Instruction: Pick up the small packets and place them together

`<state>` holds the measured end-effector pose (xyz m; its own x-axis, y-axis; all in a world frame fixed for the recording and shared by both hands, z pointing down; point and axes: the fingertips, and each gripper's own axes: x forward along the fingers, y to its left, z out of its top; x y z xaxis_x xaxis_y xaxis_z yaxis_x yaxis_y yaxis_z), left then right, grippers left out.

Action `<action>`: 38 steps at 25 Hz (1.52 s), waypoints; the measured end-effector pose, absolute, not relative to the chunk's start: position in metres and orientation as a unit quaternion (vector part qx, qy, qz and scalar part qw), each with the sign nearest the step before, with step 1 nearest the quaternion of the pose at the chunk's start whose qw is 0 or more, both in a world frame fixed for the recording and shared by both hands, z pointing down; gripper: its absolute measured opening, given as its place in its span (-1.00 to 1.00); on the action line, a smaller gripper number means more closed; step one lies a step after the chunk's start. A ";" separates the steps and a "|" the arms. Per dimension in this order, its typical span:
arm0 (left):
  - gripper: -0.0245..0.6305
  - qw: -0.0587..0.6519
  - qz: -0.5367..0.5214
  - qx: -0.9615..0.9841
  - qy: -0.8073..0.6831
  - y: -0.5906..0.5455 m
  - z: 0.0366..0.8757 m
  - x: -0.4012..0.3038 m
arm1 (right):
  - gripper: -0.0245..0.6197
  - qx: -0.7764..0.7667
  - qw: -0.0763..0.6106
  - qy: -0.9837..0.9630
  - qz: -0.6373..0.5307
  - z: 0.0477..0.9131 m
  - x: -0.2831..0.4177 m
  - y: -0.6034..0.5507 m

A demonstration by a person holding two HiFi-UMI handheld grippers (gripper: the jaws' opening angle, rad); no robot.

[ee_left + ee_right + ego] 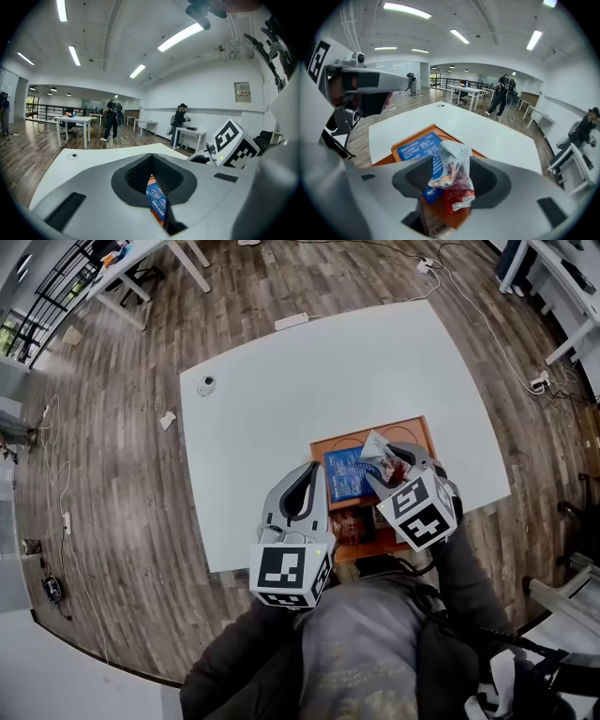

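An orange tray sits at the near edge of the white table. A blue printed card lies flat in it, with brown packets at its near end. My right gripper hangs over the tray's right half. A crumpled white-and-red small packet stands upright in the gap of the right gripper, whose jaws are spread wide and not squeezing it. The left gripper is at the tray's left edge with its tips together. Through the slit of that gripper only the blue card shows.
A small round object lies near the table's far left corner. A power strip and cables lie on the wood floor beyond. Other white desks stand around. People stand far off in both gripper views.
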<state>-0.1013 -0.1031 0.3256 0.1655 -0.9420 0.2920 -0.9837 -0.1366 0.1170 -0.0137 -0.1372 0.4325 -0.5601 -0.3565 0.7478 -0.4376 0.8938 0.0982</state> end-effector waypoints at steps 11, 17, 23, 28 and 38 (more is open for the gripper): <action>-0.93 0.126 0.063 0.765 -0.629 -0.076 0.308 -0.093 | -0.20 0.274 0.391 -0.878 0.035 0.401 0.004 -0.118; -0.93 0.120 0.064 0.775 -0.617 -0.055 0.305 -0.082 | -0.20 0.293 0.388 -0.873 0.038 0.400 0.022 -0.092; -0.93 0.135 0.071 0.781 -0.606 -0.035 0.317 -0.072 | -0.20 0.285 0.404 -0.867 0.059 0.420 0.033 -0.057; -0.93 0.142 0.072 0.778 -0.608 -0.030 0.322 -0.069 | -0.20 0.243 0.419 -0.873 0.066 0.433 0.026 -0.038; -0.93 0.161 0.074 0.746 -0.642 -0.030 0.332 -0.096 | -0.20 0.125 0.462 -0.875 0.073 0.469 -0.016 -0.018</action>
